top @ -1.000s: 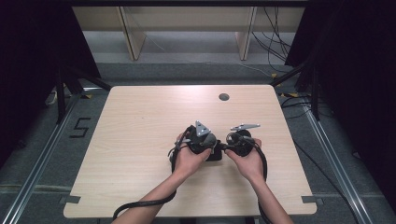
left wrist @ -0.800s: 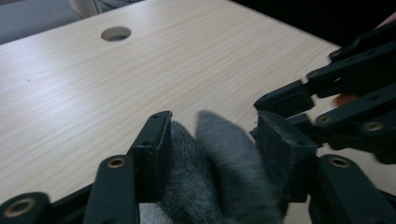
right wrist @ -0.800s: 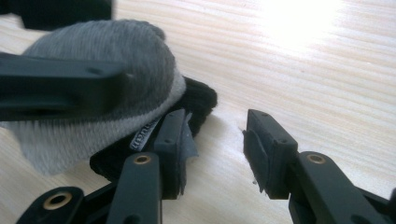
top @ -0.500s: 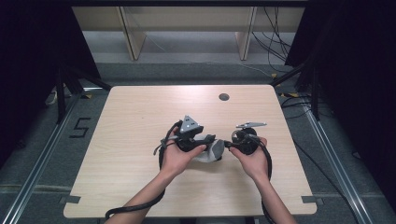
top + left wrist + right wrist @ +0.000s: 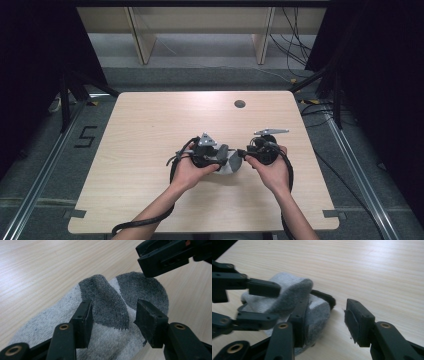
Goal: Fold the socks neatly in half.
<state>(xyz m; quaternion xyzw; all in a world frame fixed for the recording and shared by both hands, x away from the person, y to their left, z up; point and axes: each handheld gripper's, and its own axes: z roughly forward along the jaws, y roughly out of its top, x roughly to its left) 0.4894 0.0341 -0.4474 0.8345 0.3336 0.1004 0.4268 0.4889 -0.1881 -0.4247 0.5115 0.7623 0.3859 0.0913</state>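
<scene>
Slippage is the main risk: the grey sock (image 5: 105,315) lies crumpled on the worktop (image 5: 150,130), near its front edge and well short of the round hole (image 5: 239,104) toward the far side. The left claw (image 5: 113,315) straddles a raised dark fold of the sock, jaws partly apart and having just eased inward, with the pads beside the fold, not pressing it. Should it lift now, I judge the fold would slide out, or only one layer would come up and the sock would bunch. The right claw (image 5: 327,315) stands at the sock's other end, jaws half wide and just opening; its near jaw lies against the cloth while the far one hangs over bare wood, holding nothing. With both claws working so close together at the sock, they could knock each other.

Beyond the sock the pale wood-grain worktop is bare. Around it lie grey floor, cables (image 5: 295,55), dark curtains and a shelf frame (image 5: 200,30).
</scene>
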